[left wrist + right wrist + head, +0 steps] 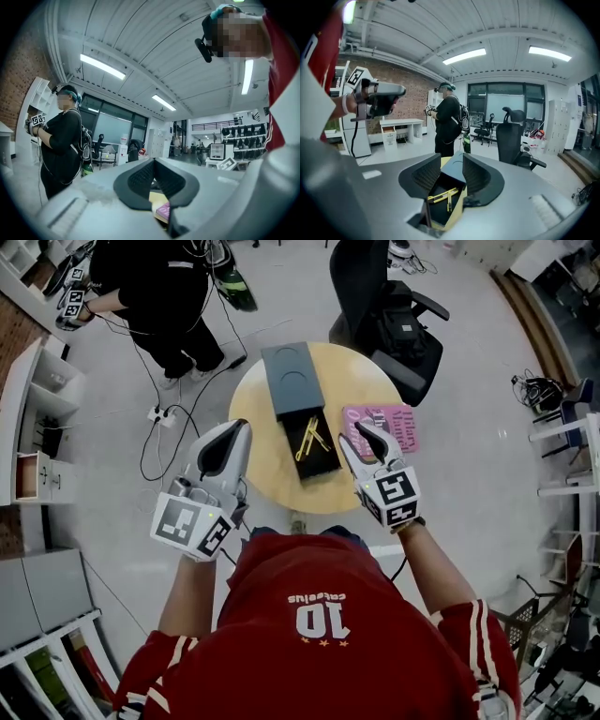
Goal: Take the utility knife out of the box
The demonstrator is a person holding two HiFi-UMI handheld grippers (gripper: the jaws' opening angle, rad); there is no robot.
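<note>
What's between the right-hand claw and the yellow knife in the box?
In the head view, only a strip of bare table and the box's side wall separate the right gripper from the utility knife.

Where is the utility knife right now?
Head view: the yellow utility knife lies in the open box at the centre of the round table, left of the pink book.

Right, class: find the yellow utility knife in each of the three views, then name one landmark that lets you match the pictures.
Head view: the utility knife lies at centre, in the open black tray on the round table.
Left gripper view: not in it.
Right gripper view: lower centre, lying in that tray.
Shared landmark: the standing person in black, in all three.
</note>
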